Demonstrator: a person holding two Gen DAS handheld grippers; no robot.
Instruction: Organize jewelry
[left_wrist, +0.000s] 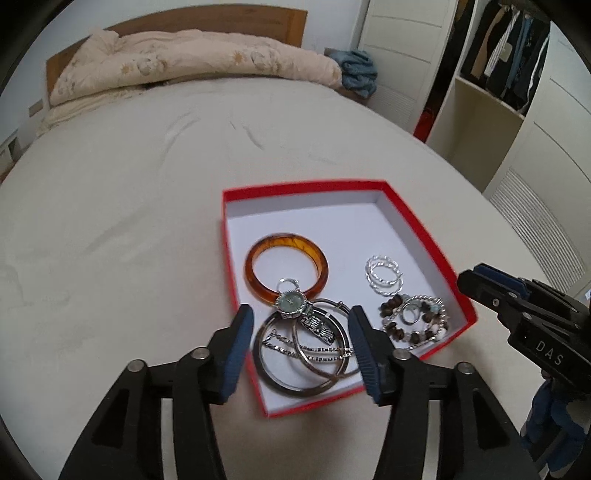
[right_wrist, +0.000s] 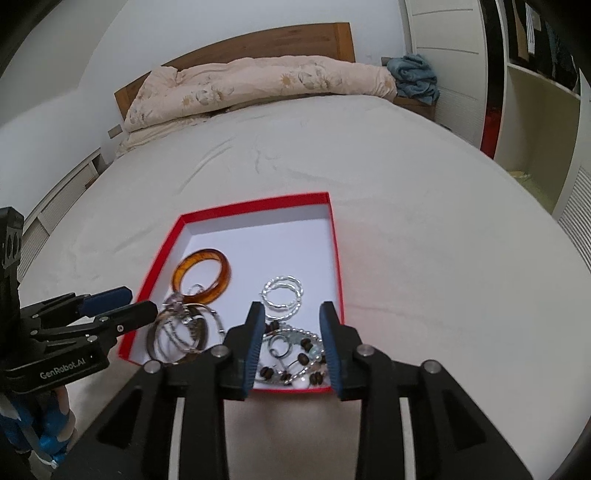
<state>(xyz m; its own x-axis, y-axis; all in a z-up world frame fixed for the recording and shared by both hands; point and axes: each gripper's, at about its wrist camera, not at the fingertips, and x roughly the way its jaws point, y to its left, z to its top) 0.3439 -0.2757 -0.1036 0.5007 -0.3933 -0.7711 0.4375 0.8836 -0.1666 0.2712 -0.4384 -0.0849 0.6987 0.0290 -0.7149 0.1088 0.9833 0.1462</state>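
A red box (left_wrist: 424, 236) with a white floor sits on the bed (left_wrist: 147, 221) – inside lie an amber bangle (left_wrist: 285, 268), a wristwatch (left_wrist: 293, 303) over silver bangles (left_wrist: 303, 354), twisted hoops (left_wrist: 384, 275) and a beaded bracelet (left_wrist: 415, 325). Left gripper (left_wrist: 301, 345) and right gripper (right_wrist: 293, 341) both gape empty above the box's near edge.

Glossy amber bangle (left_wrist: 285, 267) in matt cardboard box (left_wrist: 424, 236).

Bangle (left_wrist: 285, 267), watch (left_wrist: 291, 302) in box (left_wrist: 424, 236) on bed (left_wrist: 147, 221)
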